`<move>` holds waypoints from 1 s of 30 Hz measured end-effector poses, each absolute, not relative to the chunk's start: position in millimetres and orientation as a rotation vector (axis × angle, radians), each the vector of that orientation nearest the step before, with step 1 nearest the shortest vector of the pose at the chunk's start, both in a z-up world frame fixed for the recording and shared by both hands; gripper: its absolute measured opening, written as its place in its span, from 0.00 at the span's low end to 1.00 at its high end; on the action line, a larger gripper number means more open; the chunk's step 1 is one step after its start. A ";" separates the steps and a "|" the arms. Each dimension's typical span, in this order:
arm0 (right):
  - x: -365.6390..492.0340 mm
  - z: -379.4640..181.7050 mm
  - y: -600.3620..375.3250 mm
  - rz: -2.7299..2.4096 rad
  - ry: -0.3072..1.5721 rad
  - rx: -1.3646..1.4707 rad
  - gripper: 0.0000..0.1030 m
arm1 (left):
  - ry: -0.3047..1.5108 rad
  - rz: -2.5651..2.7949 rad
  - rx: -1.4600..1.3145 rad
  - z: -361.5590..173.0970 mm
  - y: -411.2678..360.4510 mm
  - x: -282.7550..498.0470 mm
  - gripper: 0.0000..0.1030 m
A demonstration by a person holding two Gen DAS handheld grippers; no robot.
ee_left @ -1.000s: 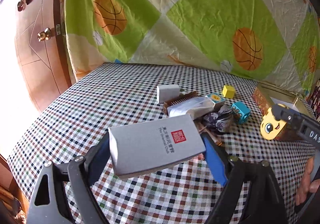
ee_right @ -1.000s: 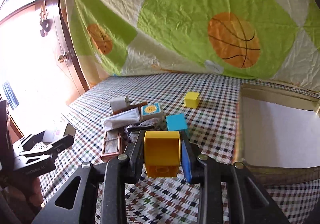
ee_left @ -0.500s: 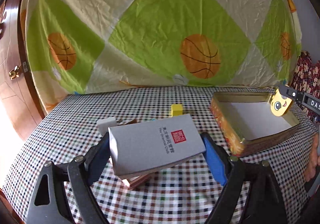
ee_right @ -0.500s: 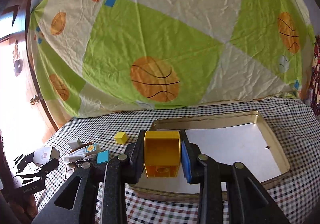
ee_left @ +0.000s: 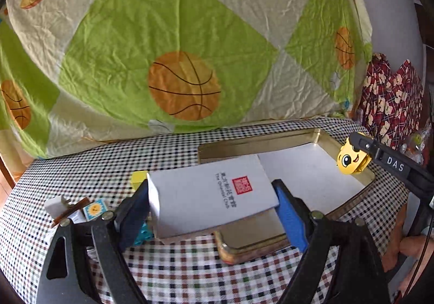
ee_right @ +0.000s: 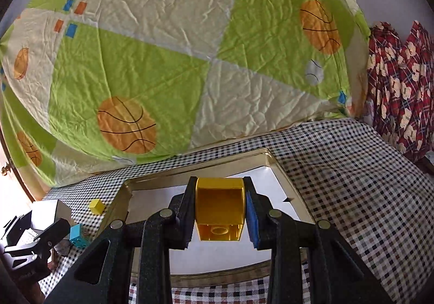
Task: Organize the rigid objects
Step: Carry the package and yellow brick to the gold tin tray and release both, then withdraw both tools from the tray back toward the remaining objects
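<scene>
**Both tools loaded above the gold tin**

The left tool [ee_left: 214, 203] is clenched on a grey box [ee_left: 211, 195] printed with a red seal and dark lettering; its blue pads press the box's two short ends, and the box is carried tilted, its far edge overlapping the near corner of the gold tin [ee_left: 271, 141]. The right tool [ee_right: 219, 212] is clenched on a yellow toy block [ee_right: 219, 203], hollow side toward the camera; in the left wrist view the same block shows a cartoon face at the tin's right rim. The block hangs over the tin's white-lined floor.

The tin lies open on the desk [ee_left: 95, 168], which is covered with a checked cloth. To the left of the tin a small yellow cube [ee_right: 96, 206] sits alone on the cloth. Farther left lies a cluster: a tile with a sun face [ee_left: 94, 209], a teal block [ee_right: 77, 235], a small white box [ee_left: 54, 202] and a brown strip, touching or overlapping one another. Behind the desk hangs a green and cream sheet [ee_left: 162, 46] patterned with basketballs, and a red printed fabric [ee_right: 398, 87] sits at the right.
</scene>
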State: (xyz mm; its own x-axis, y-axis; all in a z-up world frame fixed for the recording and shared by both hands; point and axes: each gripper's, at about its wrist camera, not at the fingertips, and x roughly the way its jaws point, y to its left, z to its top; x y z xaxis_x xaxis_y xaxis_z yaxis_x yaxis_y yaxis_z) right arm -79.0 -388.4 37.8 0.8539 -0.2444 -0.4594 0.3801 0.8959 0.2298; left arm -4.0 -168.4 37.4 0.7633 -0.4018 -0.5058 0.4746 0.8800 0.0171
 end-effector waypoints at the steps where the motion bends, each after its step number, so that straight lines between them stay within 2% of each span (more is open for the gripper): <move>1: -77.6 34.9 -391.9 -0.347 0.437 0.327 0.33 | 0.522 -0.486 0.154 34.1 -177.5 -0.9 0.84; 7: -69.4 19.7 -401.3 -0.376 0.467 0.342 0.33 | 0.604 -0.520 0.154 14.8 -215.7 20.8 0.84; 15: -59.4 8.8 -401.1 -0.367 0.517 0.331 0.33 | 0.591 -0.530 0.199 0.4 -223.8 25.9 0.84; 25: -50.3 1.2 -392.9 -0.374 0.552 0.286 0.34 | 0.665 -0.581 0.228 -16.1 -233.9 31.9 0.86; 26: -49.7 1.4 -392.1 -0.373 0.550 0.283 0.42 | 0.678 -0.595 0.230 -17.3 -235.6 31.8 0.88; 27: -49.5 2.2 -391.4 -0.375 0.548 0.283 0.66 | 0.682 -0.594 0.236 -18.0 -236.6 31.2 0.90; 28: -51.3 4.2 -390.6 -0.384 0.534 0.282 0.79 | 0.674 -0.585 0.251 -17.6 -237.6 29.1 0.97; 29: -56.2 8.4 -389.3 -0.395 0.496 0.277 0.90 | 0.653 -0.573 0.270 -15.8 -238.2 25.6 0.99; 30: -63.9 14.3 -389.3 -0.412 0.445 0.269 0.90 | 0.620 -0.561 0.286 -12.6 -238.4 21.7 0.99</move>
